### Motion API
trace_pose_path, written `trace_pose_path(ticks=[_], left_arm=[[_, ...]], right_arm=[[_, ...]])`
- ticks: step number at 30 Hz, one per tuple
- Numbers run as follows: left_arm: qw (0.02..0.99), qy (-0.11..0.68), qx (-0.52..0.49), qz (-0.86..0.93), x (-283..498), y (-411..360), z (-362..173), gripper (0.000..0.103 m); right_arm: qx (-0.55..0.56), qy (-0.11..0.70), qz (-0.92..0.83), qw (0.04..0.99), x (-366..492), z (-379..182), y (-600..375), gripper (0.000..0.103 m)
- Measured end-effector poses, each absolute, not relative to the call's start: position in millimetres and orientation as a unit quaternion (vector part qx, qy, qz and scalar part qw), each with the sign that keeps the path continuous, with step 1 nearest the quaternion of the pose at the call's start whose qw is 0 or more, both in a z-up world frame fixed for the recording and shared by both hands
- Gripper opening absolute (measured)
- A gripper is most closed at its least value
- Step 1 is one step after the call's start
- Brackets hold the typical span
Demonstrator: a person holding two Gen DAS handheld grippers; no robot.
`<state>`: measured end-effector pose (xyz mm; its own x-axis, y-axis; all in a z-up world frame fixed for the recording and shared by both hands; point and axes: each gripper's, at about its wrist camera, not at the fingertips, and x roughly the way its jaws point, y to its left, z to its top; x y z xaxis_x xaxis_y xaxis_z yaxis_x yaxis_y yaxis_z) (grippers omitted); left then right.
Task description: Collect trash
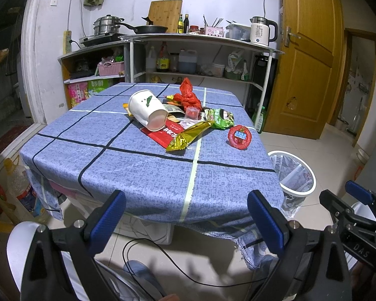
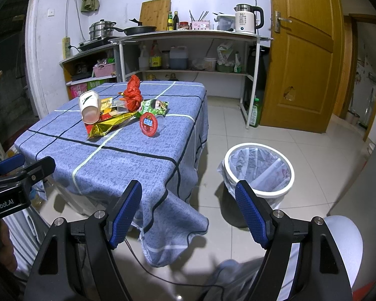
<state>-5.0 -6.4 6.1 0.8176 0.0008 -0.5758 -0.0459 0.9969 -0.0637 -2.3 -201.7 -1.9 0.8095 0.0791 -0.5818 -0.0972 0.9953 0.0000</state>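
Observation:
Trash lies on the blue checked tablecloth (image 1: 137,173): a tipped white paper cup (image 1: 148,111), a gold wrapper (image 1: 188,136), a red flat packet (image 1: 163,134), a knotted red plastic bag (image 1: 189,95), a green snack bag (image 1: 221,118), a small clear cup (image 1: 191,114) and a round red lidded tub (image 1: 239,136). The same pile shows in the right wrist view, with the cup (image 2: 89,106) and tub (image 2: 148,124). A white bin (image 2: 259,169) with a clear liner stands on the floor right of the table. My left gripper (image 1: 186,212) and right gripper (image 2: 189,208) are open, empty, short of the table's near edge.
A shelf unit (image 1: 195,57) with pans, bottles and a kettle (image 1: 262,31) stands behind the table. A wooden door (image 1: 305,57) is ajar at the right. An oil bottle (image 1: 20,183) stands on the floor at the left. A black cable (image 1: 163,253) trails below.

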Motion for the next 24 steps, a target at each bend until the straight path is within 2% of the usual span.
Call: trace_pose_path(ticks=[24], left_arm=[[0.946,0.322,-0.040,-0.008,21,3,-11,0.099]], right_arm=[[-0.024,0.313,0.050,0.948,13,-8,-200,0.078]])
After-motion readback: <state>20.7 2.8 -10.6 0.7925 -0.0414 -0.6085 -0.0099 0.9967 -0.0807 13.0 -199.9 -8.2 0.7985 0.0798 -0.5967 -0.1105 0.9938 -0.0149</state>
